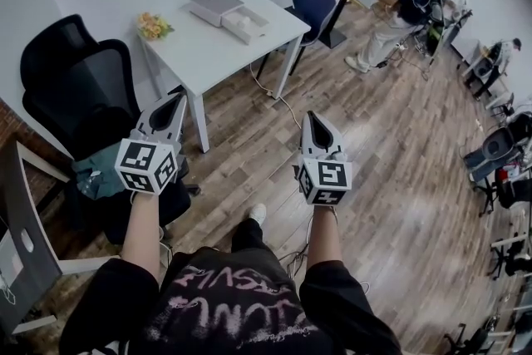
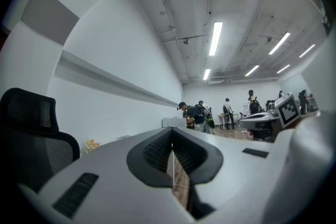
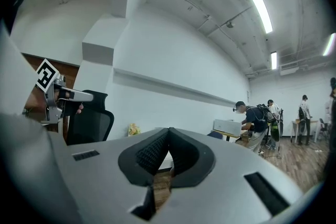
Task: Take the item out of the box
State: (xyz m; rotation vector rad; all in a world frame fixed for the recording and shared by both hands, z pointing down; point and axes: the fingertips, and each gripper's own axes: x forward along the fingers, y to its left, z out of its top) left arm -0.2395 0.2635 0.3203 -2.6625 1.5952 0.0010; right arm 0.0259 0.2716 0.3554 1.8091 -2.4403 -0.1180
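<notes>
Risk, closest in: both pairs of jaws are seen pressed together with nothing between them. If they are not opened on the way, the box [image 1: 218, 6] would likely be shoved across the worktop [image 1: 249, 46] rather than gripped.
State, left hand-held gripper [image 1: 175, 99]: closed and empty, held level and aimed at the near corner of the worktop.
State, right hand-held gripper [image 1: 312, 117]: closed and empty, held level and aimed over the floor [image 1: 374, 145] to the right of the worktop.
Arms: both forearms are stretched forward from the chest, roughly parallel and well apart, with the marker cubes turned up toward the head.
Cable [image 1: 268, 89]: a thin lead is laid over the wooden floor by the worktop leg. A foot could be caught on it during the approach.
Black chair [image 1: 71, 83]: parked just left of the left hand-held gripper, beside the worktop. An elbow could be snagged there.
Flowers [image 1: 154, 27]: set at the worktop's left edge, near the box. They could be knocked over by a wide reach.
Box position: white, on the far part of the worktop, well apart from both grippers.
Item: not visible from here, and judged to be inside the box. Removal is judged not yet begun.
Background: people are seated at distant desks, well clear.
</notes>
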